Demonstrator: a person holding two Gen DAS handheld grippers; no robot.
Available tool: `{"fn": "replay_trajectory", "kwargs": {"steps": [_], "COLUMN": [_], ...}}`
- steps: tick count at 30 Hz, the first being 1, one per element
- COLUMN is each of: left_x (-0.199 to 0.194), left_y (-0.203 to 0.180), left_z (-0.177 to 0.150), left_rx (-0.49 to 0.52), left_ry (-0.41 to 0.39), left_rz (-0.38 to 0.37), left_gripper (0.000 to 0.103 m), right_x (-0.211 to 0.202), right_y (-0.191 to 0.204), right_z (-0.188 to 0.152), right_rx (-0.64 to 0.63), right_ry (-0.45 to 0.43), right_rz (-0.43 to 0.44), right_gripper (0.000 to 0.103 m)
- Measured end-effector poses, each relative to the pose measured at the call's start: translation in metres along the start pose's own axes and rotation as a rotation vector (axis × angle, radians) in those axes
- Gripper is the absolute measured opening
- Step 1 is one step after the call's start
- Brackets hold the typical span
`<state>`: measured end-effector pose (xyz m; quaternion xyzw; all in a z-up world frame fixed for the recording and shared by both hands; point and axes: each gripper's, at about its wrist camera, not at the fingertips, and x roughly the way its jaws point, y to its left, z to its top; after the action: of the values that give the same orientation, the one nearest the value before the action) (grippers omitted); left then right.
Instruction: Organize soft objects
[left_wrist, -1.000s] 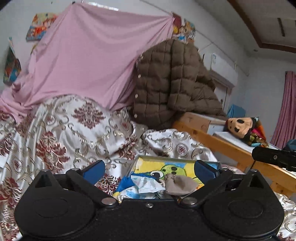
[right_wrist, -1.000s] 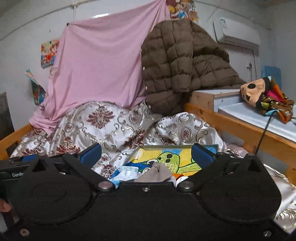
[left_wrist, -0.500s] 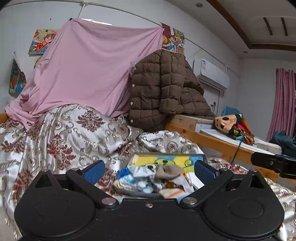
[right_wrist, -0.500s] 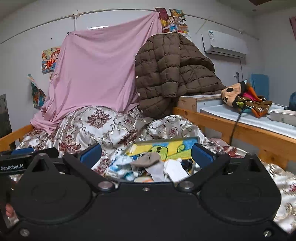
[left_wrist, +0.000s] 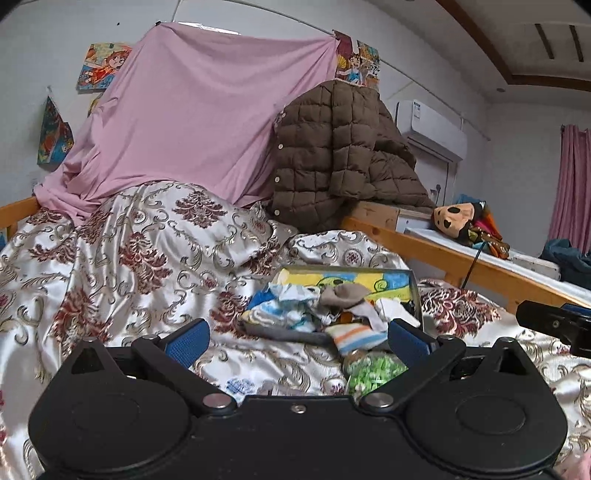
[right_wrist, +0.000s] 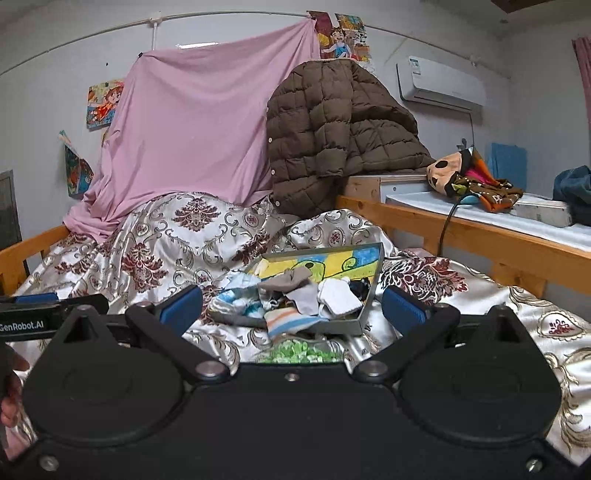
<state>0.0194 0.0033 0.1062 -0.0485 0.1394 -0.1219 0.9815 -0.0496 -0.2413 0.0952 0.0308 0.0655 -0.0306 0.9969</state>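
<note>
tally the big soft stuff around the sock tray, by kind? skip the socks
Pink sheet: 1
Brown quilted jacket: 1
Patterned satin quilt: 1
Plush toy: 1
Total: 4

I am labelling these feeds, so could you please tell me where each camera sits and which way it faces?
Left wrist: on the left hand-held gripper, facing along the bed at the box of socks; own open fingers show, plus the other gripper's tip at right.
Right wrist: on the right hand-held gripper, facing the same box; own open fingers, the left gripper and a fingertip at left.
Shared: box, brown jacket, pink sheet.
</note>
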Motion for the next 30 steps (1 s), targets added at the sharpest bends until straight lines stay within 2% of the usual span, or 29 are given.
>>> {"fn": "replay_trajectory", "kwargs": {"steps": [4,12,21,30], "left_x": [-0.011,-0.020,-0.023,-0.025], "left_y": [0.001,-0.001,-0.001,-0.002], "left_z": [-0.009,-0.032,-0.053,-0.066], "left_rx": [-0.008,0.007,0.010,0.009], "left_ry": [0.014,0.071,0.124,0.160], "left_rz": [0.011,0.021,0.035,0.057], "left_gripper": [0.102,0.102,0.102,0.102], "right_x": [-0.018,-0.023,-0.018,-0.015], "right_y": [0.005,0.004,0.005,0.004], "right_z": [-0.019,-0.045,-0.056,-0.063], "right_rx": [0.012,0.030,0.024,0.036], "right_ry": [0.029,0.109,0.172,0.193], "right_rz": [0.005,-0.010,-0.030,-0.063], "right_gripper": [0.102,0.102,0.102,0.102]}}
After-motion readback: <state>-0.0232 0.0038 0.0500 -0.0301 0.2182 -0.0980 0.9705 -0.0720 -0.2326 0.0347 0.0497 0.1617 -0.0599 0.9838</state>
